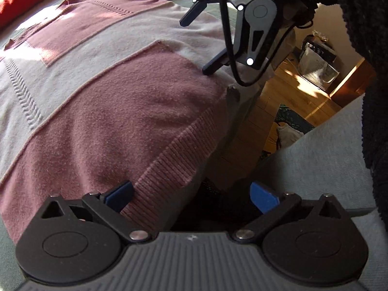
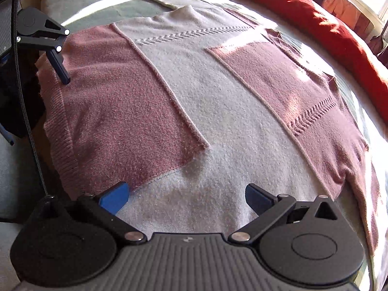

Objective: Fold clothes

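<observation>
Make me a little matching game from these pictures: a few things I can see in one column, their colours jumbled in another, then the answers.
Things:
1. gripper fingertips
2. blanket along the far edge of the bed
3. ribbed hem of the sweater
4. floor beside the bed

Colours:
A. red
B. honey-brown wood
C. blue
D. dusty pink

Pairs: 1-C, 2-A, 3-D, 4-B
</observation>
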The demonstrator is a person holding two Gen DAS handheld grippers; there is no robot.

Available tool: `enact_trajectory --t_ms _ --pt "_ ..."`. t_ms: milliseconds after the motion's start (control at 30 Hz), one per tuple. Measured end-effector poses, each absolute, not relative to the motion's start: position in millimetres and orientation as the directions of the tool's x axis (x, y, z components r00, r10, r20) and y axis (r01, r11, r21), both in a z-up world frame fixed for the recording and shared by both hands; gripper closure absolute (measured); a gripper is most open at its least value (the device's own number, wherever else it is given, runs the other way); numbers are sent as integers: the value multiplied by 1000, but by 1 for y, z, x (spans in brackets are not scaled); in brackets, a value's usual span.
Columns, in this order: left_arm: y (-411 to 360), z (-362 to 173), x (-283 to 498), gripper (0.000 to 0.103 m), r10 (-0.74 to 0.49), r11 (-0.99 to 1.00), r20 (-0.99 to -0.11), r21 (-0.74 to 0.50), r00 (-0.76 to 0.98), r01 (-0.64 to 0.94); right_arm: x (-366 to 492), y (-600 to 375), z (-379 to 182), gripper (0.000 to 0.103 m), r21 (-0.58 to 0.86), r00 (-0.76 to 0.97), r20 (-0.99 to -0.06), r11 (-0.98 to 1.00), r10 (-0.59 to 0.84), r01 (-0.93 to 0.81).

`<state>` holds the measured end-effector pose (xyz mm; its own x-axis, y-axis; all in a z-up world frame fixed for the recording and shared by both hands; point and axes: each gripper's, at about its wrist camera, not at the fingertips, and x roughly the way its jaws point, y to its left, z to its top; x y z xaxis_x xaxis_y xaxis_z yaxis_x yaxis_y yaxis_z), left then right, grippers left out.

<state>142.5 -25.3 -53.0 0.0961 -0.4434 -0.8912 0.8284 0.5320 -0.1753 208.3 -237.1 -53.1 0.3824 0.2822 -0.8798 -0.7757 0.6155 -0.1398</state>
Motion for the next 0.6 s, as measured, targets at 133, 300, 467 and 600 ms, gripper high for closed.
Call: enact_trajectory --t_ms 133,300,467,600 --pt "-24 -42 144 1 -444 551 -889 -172 113 816 204 -245 -49 0 -126 377 -888 648 263 -751" --pt "-8 -29 179 1 -390 661 -881 -66 267 747 209 -245 -39 0 -131 413 -867 671 279 -729" --pt "11 -41 224 1 -330 769 -890 -62 313 636 224 -241 -50 0 -70 377 -875 692 303 -719" --pt "21 -49 232 1 -321 800 -909 -109 267 590 226 -244 -65 0 -18 331 -892 710 306 -704"
